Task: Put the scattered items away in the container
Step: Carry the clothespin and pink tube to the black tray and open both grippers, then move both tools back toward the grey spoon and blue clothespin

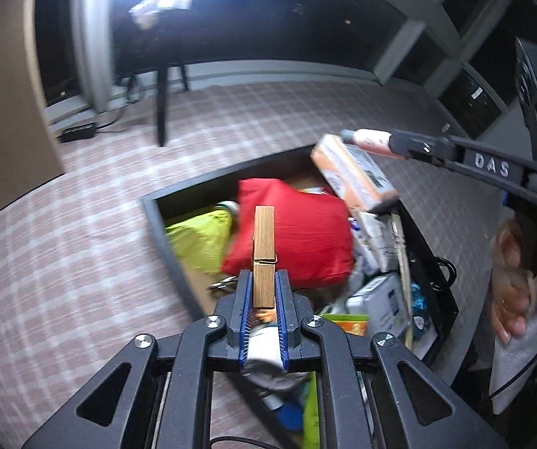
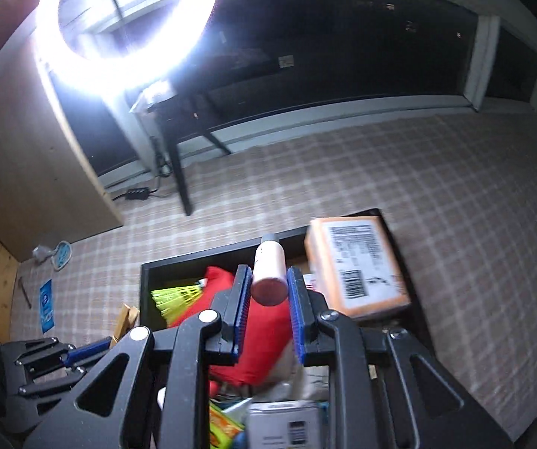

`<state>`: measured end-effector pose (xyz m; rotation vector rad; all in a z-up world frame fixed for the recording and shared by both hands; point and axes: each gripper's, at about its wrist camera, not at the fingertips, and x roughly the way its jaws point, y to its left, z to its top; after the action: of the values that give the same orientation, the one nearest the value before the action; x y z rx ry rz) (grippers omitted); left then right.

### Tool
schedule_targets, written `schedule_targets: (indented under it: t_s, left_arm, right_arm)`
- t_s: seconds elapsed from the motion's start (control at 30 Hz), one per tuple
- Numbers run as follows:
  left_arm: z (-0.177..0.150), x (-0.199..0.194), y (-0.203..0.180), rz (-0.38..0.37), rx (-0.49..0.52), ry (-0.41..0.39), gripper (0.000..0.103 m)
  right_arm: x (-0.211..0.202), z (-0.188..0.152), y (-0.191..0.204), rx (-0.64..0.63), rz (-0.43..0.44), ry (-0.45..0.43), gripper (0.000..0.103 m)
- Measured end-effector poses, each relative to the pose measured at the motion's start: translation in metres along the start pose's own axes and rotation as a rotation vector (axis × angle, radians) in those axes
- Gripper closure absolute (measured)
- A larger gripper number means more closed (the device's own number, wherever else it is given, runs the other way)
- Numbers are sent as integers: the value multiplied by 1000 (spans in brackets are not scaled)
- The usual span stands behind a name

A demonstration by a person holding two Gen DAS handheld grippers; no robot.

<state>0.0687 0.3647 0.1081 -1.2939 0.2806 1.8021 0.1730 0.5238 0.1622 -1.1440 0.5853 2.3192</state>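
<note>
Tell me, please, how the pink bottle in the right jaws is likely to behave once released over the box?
The pink bottle looks round and smooth, so it may slip from the pads or roll on landing. It would probably drop onto the soft red bag, which should cushion it. It looks rigid, unlikely to flex.

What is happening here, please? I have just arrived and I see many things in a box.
A person is tidying loose items into a dark box on the checked carpet. The left hand-held gripper is shut on a wooden clothespin, held above the box. The right hand-held gripper is shut on a small pink bottle, also over the box. Inside already lie a red bag, a yellow-green item and an orange carton.
</note>
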Motion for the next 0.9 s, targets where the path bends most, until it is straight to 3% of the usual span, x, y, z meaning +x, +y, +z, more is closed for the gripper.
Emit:
schedule_targets:
  t_s: [0.07,0.17,0.5,0.7,0.9]
  left_arm:
    - [1,5,-4,7,-2,20,56]
    - [3,1,-4,30,-2,-10,57]
    - [-9,-7,28,76,-55,-15,58]
    - [-24,-24,75,147,-134,-33,58]
    - [-48,-52,147,231,-269,-61,58]
  right_arm:
    - [2,3,-6,10,22,17,83]
    - [-3,4,-14,49,34,16,74]
    - [-4,3,-3,52,56,13,74]
    - [7,0,36,-17,105,39,71]
    - [27,0,90,-93,159,82,70]
